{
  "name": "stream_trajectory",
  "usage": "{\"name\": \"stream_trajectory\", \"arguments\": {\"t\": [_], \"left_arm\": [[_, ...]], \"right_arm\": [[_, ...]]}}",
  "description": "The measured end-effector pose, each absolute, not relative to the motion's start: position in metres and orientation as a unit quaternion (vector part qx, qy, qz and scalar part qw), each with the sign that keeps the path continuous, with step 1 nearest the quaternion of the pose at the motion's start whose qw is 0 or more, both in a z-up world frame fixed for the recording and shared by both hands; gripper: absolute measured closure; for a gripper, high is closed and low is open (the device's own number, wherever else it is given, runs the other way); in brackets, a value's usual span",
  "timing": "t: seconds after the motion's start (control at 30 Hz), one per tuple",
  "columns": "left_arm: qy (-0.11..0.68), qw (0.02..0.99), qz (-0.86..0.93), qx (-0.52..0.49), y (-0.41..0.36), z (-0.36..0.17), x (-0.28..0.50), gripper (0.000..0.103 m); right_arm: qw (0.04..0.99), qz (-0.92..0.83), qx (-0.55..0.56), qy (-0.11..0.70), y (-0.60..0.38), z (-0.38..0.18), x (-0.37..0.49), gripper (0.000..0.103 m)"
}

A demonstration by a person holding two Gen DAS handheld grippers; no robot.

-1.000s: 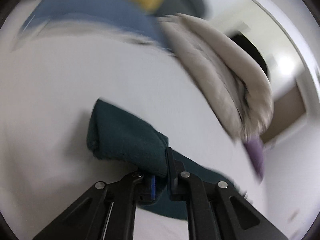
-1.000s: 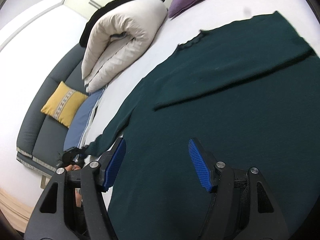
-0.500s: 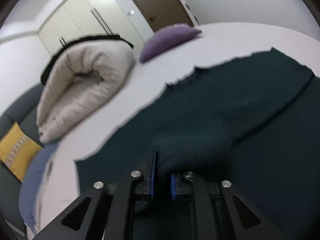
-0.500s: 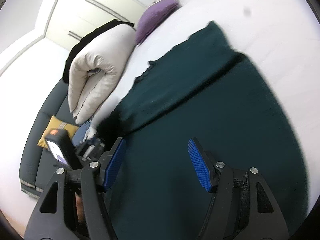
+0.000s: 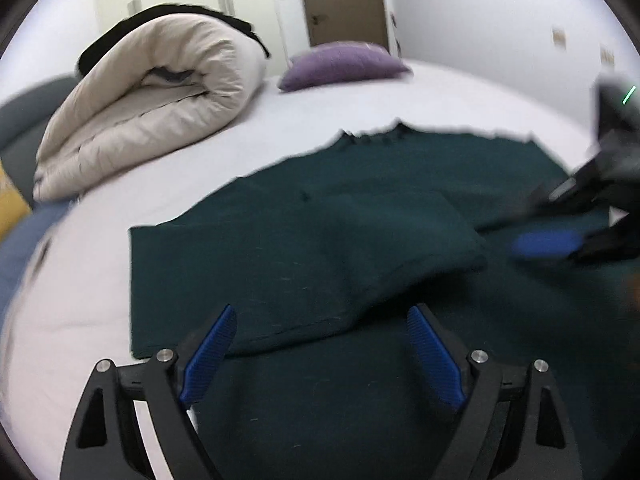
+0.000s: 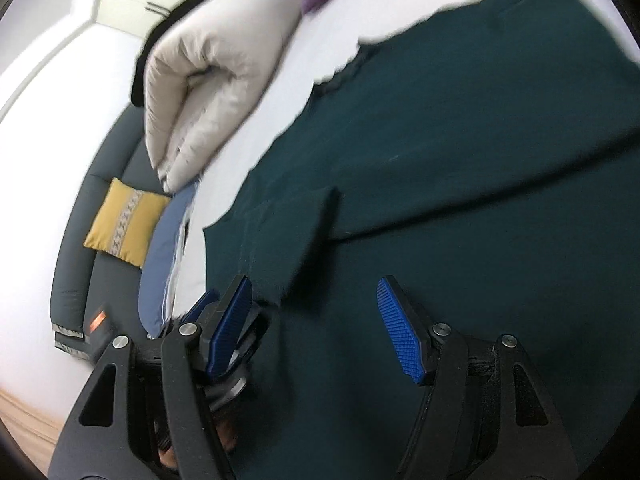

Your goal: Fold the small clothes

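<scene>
A dark green sweater lies spread flat on the white bed, its left sleeve folded in across the body. It also shows in the right wrist view with the folded sleeve. My left gripper is open and empty just above the sweater's near edge. My right gripper is open and empty over the sweater; it appears blurred at the right edge of the left wrist view.
A rolled beige duvet and a purple pillow lie at the far side of the bed. A grey sofa with a yellow cushion and a blue cloth stands beside the bed.
My left gripper carried the sleeve end across onto the sweater body, then opened and let it go. My right gripper stayed open and shifted over the sweater.
</scene>
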State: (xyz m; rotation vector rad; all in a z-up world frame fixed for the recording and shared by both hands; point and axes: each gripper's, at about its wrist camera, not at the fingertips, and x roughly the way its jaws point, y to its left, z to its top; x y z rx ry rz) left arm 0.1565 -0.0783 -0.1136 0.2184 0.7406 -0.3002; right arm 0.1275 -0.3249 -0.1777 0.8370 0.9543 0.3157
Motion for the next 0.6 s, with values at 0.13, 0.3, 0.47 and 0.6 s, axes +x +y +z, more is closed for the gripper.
{"name": "stream_trajectory", "arguments": {"t": [0.13, 0.3, 0.47, 0.6], "left_arm": [[0.343, 0.931, -0.123, 0.035, -0.027, -0.102, 0.175, 0.013], [0.357, 0.929, -0.09, -0.042, 0.023, -0.108, 0.194, 0.019], [0.354, 0.927, -0.081, -0.088, 0.04, -0.103, 0.204, 0.021], [0.35, 0.928, -0.075, -0.099, 0.047, -0.102, 0.212, 0.021]], "right_arm": [[0.781, 0.123, 0.381, 0.478, -0.297, -0.195, 0.165, 0.039], [0.808, 0.12, 0.297, 0.495, -0.259, -0.182, 0.185, 0.091], [0.869, 0.123, 0.172, 0.447, -0.229, -0.126, 0.181, 0.096], [0.901, 0.135, 0.109, 0.396, -0.225, -0.077, 0.173, 0.096]]}}
